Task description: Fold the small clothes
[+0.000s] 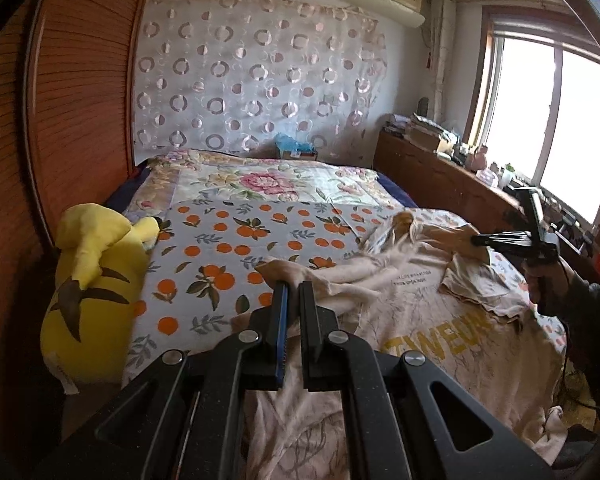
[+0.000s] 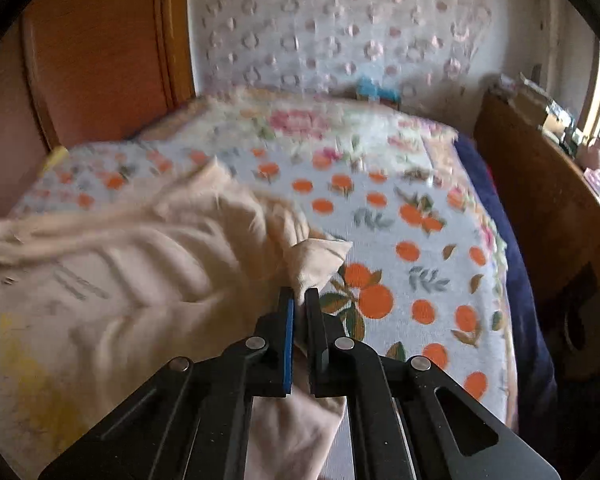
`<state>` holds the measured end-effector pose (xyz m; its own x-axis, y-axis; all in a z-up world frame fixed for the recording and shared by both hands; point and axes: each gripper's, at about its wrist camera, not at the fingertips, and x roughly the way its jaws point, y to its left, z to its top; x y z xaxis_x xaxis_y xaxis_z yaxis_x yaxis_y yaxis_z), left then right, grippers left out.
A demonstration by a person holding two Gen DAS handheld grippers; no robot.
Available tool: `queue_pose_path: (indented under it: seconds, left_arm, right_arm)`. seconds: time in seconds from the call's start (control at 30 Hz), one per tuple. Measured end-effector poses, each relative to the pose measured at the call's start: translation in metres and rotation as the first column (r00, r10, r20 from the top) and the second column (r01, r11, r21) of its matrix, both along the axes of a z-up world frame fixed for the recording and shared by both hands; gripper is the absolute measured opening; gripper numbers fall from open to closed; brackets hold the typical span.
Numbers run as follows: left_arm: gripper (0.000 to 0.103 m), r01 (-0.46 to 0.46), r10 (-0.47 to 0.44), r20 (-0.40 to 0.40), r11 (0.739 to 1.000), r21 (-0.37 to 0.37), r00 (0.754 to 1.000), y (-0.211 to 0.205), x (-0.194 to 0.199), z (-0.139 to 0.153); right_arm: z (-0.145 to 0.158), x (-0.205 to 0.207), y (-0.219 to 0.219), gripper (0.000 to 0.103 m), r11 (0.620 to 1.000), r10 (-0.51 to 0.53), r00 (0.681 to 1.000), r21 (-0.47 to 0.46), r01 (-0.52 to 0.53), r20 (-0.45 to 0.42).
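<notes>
A cream T-shirt [image 1: 412, 300] with yellow lettering lies rumpled across the near part of the bed. My left gripper [image 1: 294, 286] is shut on a fold of its cloth at the shirt's left side. In the left wrist view my right gripper [image 1: 476, 240] sits at the shirt's far right, held by a hand in a dark sleeve, pinching a corner of it. The right wrist view shows the right gripper [image 2: 300, 294] shut on a cream corner of the T-shirt [image 2: 140, 248], which sticks up past the fingertips. That view is blurred.
The bed [image 1: 228, 240] has an orange-print cover and a floral quilt [image 1: 260, 184] further back. A yellow plush toy [image 1: 88, 288] lies at its left edge by a wooden wardrobe [image 1: 60, 120]. A cluttered wooden cabinet [image 1: 440, 168] runs along the right under the window.
</notes>
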<state>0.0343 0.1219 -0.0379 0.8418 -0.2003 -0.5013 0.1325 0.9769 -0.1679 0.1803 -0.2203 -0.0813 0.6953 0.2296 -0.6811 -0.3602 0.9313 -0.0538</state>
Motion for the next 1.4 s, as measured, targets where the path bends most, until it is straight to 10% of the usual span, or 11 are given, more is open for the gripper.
queue_pose_path:
  seconds: [0.37,0.77,1.03,1.17,1.4]
  left_arm:
    - [0.006,-0.053,0.054,0.04,0.998,-0.031,0.998,0.027,-0.048,0.009]
    - [0.006,-0.052,0.052,0.007,0.998,0.018,0.999,0.023,-0.087,0.013]
    - [0.009,-0.034,0.04,-0.086,0.997,0.068,0.995,0.012,-0.08,-0.015]
    - [0.04,-0.048,0.055,-0.097,0.996,0.074,0.994,0.015,-0.073,-0.018]
    - [0.061,-0.039,0.048,-0.094,0.995,0.095,0.994,0.016,-0.049,-0.017]
  right_arm:
    - [0.053,-0.128,-0.065,0.005,0.993,0.044,0.983,0.104,-0.064,0.181]
    - [0.058,-0.196,-0.114,0.005,0.985,0.043,0.992,0.159,-0.063,0.121]
    - [0.01,-0.196,-0.109,0.005,0.992,0.045,0.998,0.121,-0.039,-0.042]
    - [0.006,-0.187,-0.109,0.005,0.995,0.036,0.997,0.099,-0.029,-0.066]
    - [0.031,-0.176,-0.106,0.029,0.998,0.001,1.0,0.065,-0.001,0.0]
